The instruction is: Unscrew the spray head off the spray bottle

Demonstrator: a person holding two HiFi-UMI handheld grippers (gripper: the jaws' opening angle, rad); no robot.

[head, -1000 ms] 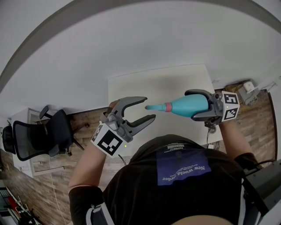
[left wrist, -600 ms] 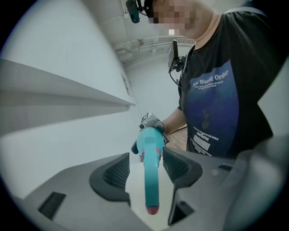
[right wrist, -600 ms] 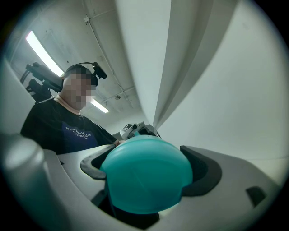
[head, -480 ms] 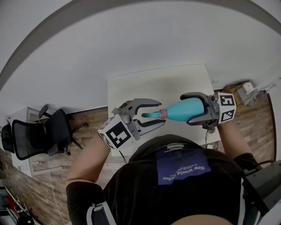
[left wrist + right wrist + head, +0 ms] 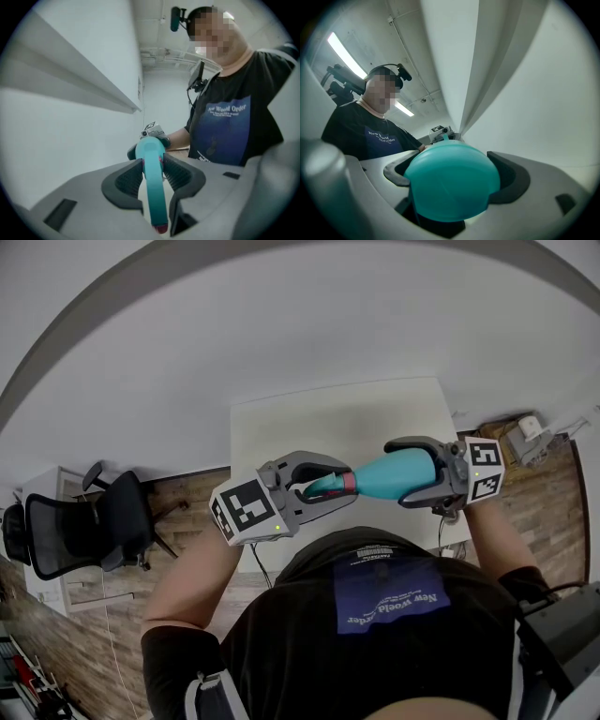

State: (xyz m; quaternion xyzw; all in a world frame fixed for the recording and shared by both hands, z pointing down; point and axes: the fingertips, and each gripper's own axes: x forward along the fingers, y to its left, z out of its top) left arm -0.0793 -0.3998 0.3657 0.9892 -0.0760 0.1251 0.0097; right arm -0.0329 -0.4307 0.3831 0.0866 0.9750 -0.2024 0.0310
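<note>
A teal spray bottle (image 5: 398, 472) lies level in the air over the white table (image 5: 281, 427). My right gripper (image 5: 405, 472) is shut on its wide body; the round base (image 5: 452, 185) fills the right gripper view. The narrow teal spray head (image 5: 323, 486) and its pink collar (image 5: 349, 483) point left. My left gripper (image 5: 345, 481) has just been closing and now grips the spray head (image 5: 153, 187), with the dark pads (image 5: 129, 176) pressed against both its sides just by the collar.
A black office chair (image 5: 75, 531) stands on the wooden floor at the left. Small items (image 5: 525, 432) sit on the floor right of the table. A white wall lies beyond the table.
My left gripper moved right onto the spray head, rolled so its marker cube faces up, and its jaws closed on the head. The right gripper and the bottle stayed put.
</note>
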